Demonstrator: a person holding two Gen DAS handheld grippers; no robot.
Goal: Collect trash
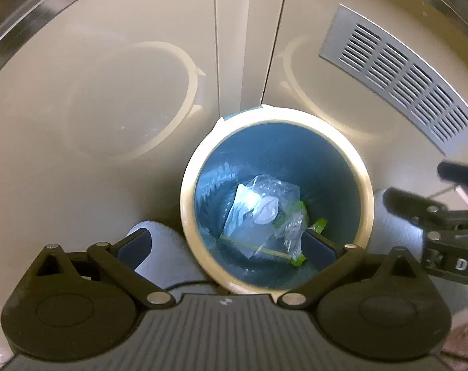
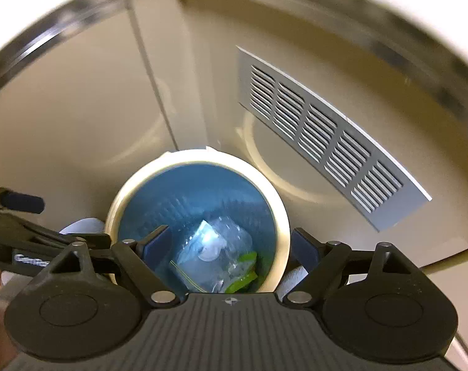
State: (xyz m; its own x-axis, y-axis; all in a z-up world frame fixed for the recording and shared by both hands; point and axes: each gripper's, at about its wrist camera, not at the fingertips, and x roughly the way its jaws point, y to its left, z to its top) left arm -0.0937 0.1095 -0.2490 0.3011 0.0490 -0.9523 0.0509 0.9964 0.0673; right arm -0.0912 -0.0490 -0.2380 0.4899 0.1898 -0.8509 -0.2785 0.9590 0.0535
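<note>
A round bin (image 1: 277, 123) with a cream rim and blue inside stands on the floor against glossy beige cabinet doors (image 1: 110, 99), whose sheen mirrors the rim. A silver vent grille (image 1: 394, 80) sits at two o'clock from the bin. The trash, clear plastic bags (image 1: 258, 216) with green zip strips, lies at the bin's bottom. The left gripper (image 1: 227, 247) and right gripper (image 2: 231, 247) hang above it, jaws spread wide, holding nothing.

A cream-rimmed blue bin (image 1: 368, 204) stands on the floor (image 1: 48, 185).
</note>
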